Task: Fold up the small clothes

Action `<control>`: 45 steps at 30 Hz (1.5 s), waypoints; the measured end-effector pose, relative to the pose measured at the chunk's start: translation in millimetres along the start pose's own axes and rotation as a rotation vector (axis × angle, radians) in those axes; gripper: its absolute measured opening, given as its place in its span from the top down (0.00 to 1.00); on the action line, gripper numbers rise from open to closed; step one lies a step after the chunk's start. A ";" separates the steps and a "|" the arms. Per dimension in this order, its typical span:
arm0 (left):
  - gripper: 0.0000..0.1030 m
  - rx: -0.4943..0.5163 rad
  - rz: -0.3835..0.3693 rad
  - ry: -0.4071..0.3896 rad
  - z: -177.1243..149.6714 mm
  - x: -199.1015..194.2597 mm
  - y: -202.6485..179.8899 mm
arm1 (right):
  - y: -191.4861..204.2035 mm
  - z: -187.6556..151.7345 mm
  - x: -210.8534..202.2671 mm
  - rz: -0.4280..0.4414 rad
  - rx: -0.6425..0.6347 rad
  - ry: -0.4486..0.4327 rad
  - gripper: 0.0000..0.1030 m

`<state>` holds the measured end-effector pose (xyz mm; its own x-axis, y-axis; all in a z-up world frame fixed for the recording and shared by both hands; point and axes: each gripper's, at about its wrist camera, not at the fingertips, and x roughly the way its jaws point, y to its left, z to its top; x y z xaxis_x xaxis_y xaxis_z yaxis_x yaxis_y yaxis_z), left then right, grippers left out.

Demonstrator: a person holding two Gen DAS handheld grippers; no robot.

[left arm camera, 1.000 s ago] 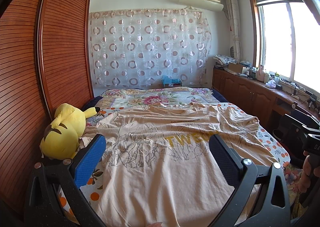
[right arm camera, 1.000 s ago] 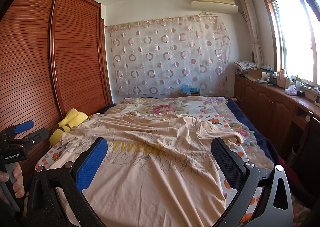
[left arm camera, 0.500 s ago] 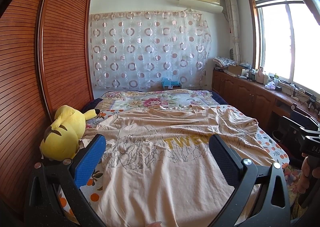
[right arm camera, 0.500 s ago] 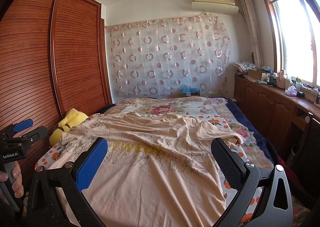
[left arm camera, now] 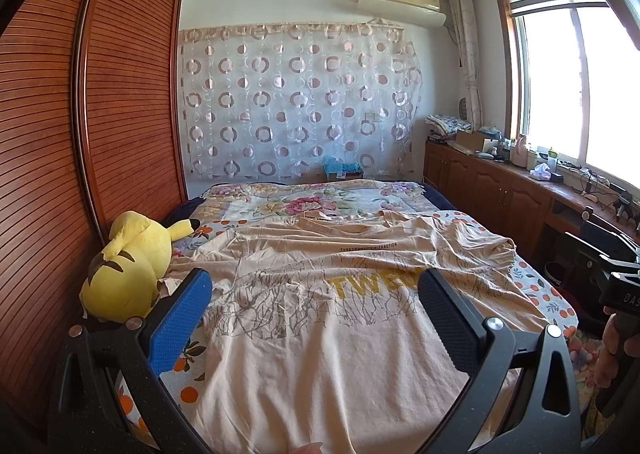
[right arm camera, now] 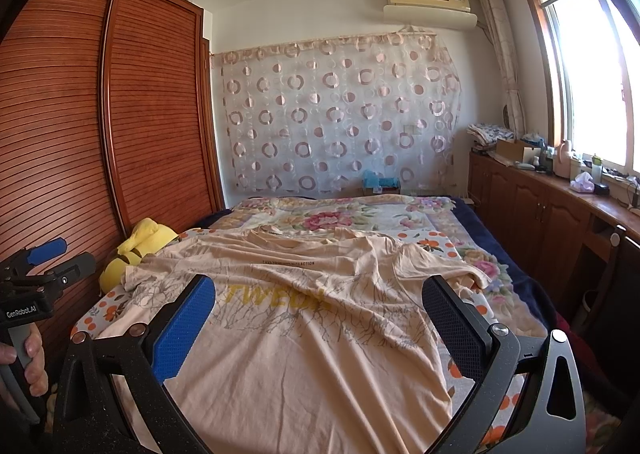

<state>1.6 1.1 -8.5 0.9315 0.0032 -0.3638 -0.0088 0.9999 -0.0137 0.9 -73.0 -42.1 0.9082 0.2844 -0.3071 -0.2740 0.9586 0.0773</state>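
Note:
A beige T-shirt [left arm camera: 320, 318] with yellow lettering and grey line print lies spread and wrinkled on the bed, collar at the far end. It also shows in the right wrist view [right arm camera: 312, 318]. My left gripper [left arm camera: 314, 294] is open and empty, held above the shirt's near hem. My right gripper [right arm camera: 320, 298] is open and empty, also above the near part of the shirt. The right gripper's body shows at the right edge of the left wrist view [left arm camera: 608, 274]. The left gripper's body shows at the left edge of the right wrist view [right arm camera: 36, 278].
A yellow plush toy [left arm camera: 128, 270] lies at the bed's left edge against the slatted wooden wardrobe [left arm camera: 80, 174]. A floral bedspread [left arm camera: 312, 202] covers the bed. A wooden cabinet [left arm camera: 500, 190] with clutter runs under the window on the right.
Both views have shifted slightly; the grippers have stayed open above the shirt. The shirt has not moved.

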 end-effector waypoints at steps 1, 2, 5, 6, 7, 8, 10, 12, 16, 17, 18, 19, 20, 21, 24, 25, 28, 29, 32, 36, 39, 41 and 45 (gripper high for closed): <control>0.00 0.000 0.000 0.000 -0.5 0.6 0.1 | 0.0 0.1 0.0 0.000 0.001 0.000 0.00; 0.00 0.000 0.000 -0.001 -0.2 0.2 0.0 | 0.3 0.0 0.0 -0.001 0.000 -0.001 0.00; 0.00 0.000 0.000 -0.001 -0.2 0.1 0.0 | 0.2 0.3 -0.1 0.001 0.001 -0.001 0.00; 0.00 0.000 0.000 0.000 -0.4 0.4 0.0 | 0.5 0.0 -0.4 0.001 0.000 -0.002 0.00; 0.00 0.001 0.001 -0.001 -0.1 -0.3 -0.1 | 0.6 0.1 -0.5 0.002 0.000 -0.004 0.00; 0.00 0.000 0.000 -0.001 -0.3 -0.1 0.0 | 0.6 0.1 -1.7 0.003 0.000 -0.006 0.00; 0.00 0.000 0.000 -0.002 -0.2 -0.3 -0.1 | 0.7 0.5 -0.8 0.004 0.001 -0.006 0.00; 0.00 0.000 0.001 -0.002 -0.2 -0.3 -0.2 | 1.4 0.3 -1.3 0.004 0.000 -0.006 0.00; 0.00 0.001 0.000 -0.002 -0.7 0.0 -0.1 | 1.1 0.1 -1.0 0.004 0.000 -0.007 0.00; 0.00 0.000 0.001 -0.002 -0.5 -0.4 -0.1 | 0.9 0.1 -0.5 0.004 0.000 -0.008 0.00; 0.00 0.000 0.001 -0.002 -0.8 -0.3 -0.1 | 0.6 -0.1 -1.2 0.005 0.001 -0.008 0.00; 0.00 0.001 0.001 -0.003 -0.4 -0.5 -0.2 | 0.6 -0.2 -1.2 0.005 0.001 -0.008 0.00; 0.00 0.001 0.001 -0.003 -1.0 0.0 -0.1 | 0.6 -0.4 -1.5 0.005 0.000 -0.008 0.00; 0.00 0.001 0.001 -0.003 -1.0 -0.1 -0.1 | 0.5 -0.5 -1.5 0.006 0.000 -0.009 0.00; 0.00 0.001 0.003 0.002 -0.3 -0.6 -0.5 | 0.4 -0.5 -1.0 0.008 0.001 -0.008 0.00; 0.00 0.002 0.009 0.009 3.7 -4.5 -0.6 | 0.6 -0.6 -1.1 0.009 0.002 -0.008 0.00; 0.00 0.008 0.021 0.021 3.2 -1.8 2.8 | 1.4 -0.4 2.2 0.012 -0.002 -0.009 0.00; 0.00 0.008 0.026 0.024 1.9 -1.3 4.8 | 1.7 -0.4 3.3 0.014 -0.003 -0.010 0.00; 0.00 -0.012 0.021 0.017 0.1 2.6 14.1 | 3.1 -0.4 8.0 0.027 -0.012 -0.010 0.00; 0.00 -0.046 0.030 0.030 -5.5 13.4 32.5 | 7.0 0.5 20.2 0.057 -0.026 0.001 0.00; 0.00 -0.052 0.056 0.053 -10.9 20.7 48.4 | 10.9 1.8 29.1 0.095 -0.051 0.008 0.00; 0.00 -0.059 0.064 0.073 -17.0 28.2 61.0 | 11.9 1.8 36.8 0.140 -0.052 0.025 0.00; 0.00 -0.064 0.090 0.120 -25.5 40.1 82.3 | 13.2 3.6 58.2 0.204 -0.054 0.074 0.00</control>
<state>29.0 83.2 -47.9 0.8756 0.0869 -0.4752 -0.1172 0.9925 -0.0344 51.3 -43.8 -55.5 0.8070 0.4691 -0.3588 -0.4683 0.8784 0.0951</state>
